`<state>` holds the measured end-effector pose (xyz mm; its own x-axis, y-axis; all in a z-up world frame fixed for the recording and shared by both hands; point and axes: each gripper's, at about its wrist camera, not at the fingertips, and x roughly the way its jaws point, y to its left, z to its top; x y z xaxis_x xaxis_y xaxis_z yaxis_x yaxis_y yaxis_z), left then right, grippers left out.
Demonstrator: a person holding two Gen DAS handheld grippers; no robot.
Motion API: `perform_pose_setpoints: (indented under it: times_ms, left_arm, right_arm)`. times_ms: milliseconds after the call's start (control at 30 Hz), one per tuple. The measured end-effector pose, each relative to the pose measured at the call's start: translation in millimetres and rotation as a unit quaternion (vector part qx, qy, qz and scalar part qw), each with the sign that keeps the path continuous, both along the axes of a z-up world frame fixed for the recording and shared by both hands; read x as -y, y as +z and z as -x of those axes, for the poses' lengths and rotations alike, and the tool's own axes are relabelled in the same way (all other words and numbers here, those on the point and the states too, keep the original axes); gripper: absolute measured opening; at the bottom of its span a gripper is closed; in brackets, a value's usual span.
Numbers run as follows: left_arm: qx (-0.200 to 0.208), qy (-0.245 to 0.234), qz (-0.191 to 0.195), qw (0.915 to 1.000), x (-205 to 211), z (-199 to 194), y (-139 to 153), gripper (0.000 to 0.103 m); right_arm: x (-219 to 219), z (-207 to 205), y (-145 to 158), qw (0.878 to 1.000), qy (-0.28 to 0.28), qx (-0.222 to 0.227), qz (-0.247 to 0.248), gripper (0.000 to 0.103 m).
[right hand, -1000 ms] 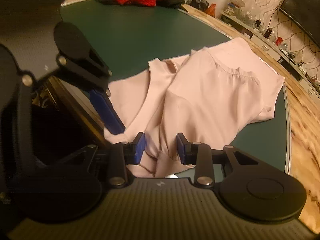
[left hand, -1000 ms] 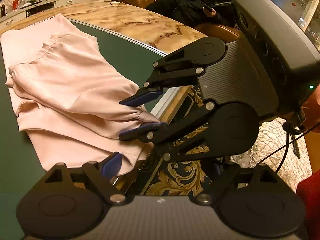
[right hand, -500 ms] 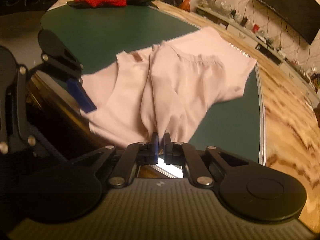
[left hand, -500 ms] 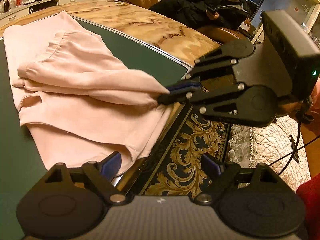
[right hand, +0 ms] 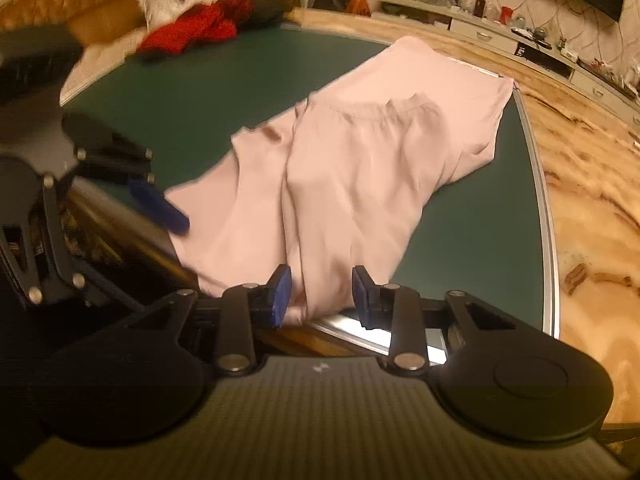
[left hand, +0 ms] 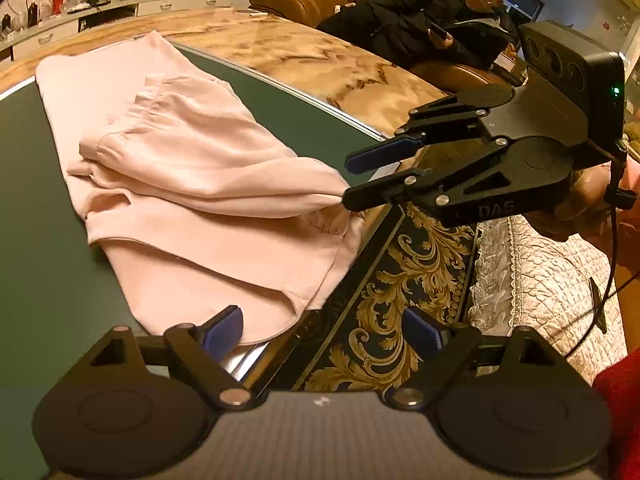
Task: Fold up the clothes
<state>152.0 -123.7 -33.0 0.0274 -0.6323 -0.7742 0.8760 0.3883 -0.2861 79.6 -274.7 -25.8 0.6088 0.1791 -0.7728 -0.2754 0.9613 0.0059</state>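
On the green table (left hand: 48, 280), pink garment (left hand: 192, 168) lies rumpled.

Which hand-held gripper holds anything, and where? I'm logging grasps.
Neither: the right hand-held gripper is opening around the pink fabric garment's near edge; the left hand-held gripper stands open, empty.

Warm, dim amber room light tints everything. The left wrist view is sharp; the right wrist view smears with motion blur, worst around the red clothes (right hand: 188, 34). Fisheye bending curves both views, corners falling dark.
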Motion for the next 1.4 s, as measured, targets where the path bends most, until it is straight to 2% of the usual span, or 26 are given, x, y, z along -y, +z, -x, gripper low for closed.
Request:
perform_pose_setpoints:
  times_ms: [100, 233, 367, 500, 633, 800, 967, 1100, 1233, 1267, 1333, 1400]
  left_arm:
    - [-0.001, -0.003, 0.004, 1.0, -0.6, 2.5, 2.3, 0.091]
    - [-0.004, 0.006, 0.001, 1.0, -3.2, 3.5, -1.1, 0.091]
    - [-0.006, 0.027, 0.008, 0.9996, -13.7, 2.1, -0.6, 0.091]
    - [-0.005, 0.045, -0.004, 0.9989, -18.0, -3.3, -4.4, 0.091]
    - [-0.008, 0.047, 0.008, 0.9988, -22.2, -4.5, -1.9, 0.091]
    - [0.008, 0.057, 0.01, 0.9983, -29.7, -3.5, 8.8, 0.091]
    - [0.015, 0.067, 0.007, 0.9976, -31.8, -9.5, 13.7, 0.091]
    - [0.022, 0.045, -0.001, 0.9988, -16.4, -10.0, 10.9, 0.091]
    - [0.035, 0.023, -0.007, 0.9991, -1.6, -5.2, 6.6, 0.091]
    - [0.034, 0.024, -0.008, 0.9991, 0.9, -6.0, 5.2, 0.091]
    - [0.037, 0.022, -0.011, 0.999, 5.9, -5.8, 3.2, 0.091]
    - [0.045, 0.019, -0.016, 0.9987, 11.0, -4.0, 2.2, 0.091]
  right_arm:
    - [-10.7, 3.5, 4.5, 0.999, 0.028, 0.014, -0.01, 0.039]
    - [-21.3, -4.1, -5.0, 0.996, 0.061, -0.023, -0.06, 0.039]
    - [-14.4, -20.0, -20.3, 0.995, 0.022, -0.048, -0.079, 0.039]
    - [1.3, -25.6, -27.4, 0.994, -0.023, -0.069, -0.088, 0.039]
    - [8.4, -15.5, -27.2, 0.993, -0.025, -0.071, -0.087, 0.039]
    - [14.9, -2.4, -10.0, 0.99, -0.011, -0.051, -0.129, 0.039]
    - [31.8, 3.2, 7.2, 0.993, -0.051, -0.02, -0.101, 0.039]
    - [40.9, 3.6, -0.8, 0.994, -0.066, -0.037, -0.079, 0.039]
    - [34.9, 10.6, -9.3, 0.997, -0.027, -0.047, -0.049, 0.039]
    - [34.9, 9.0, -12.4, 0.997, -0.029, -0.057, -0.053, 0.039]
    - [40.5, 1.0, -19.1, 0.991, -0.055, -0.084, -0.092, 0.039]
    - [48.8, -7.0, -25.1, 0.979, -0.091, -0.11, -0.148, 0.039]
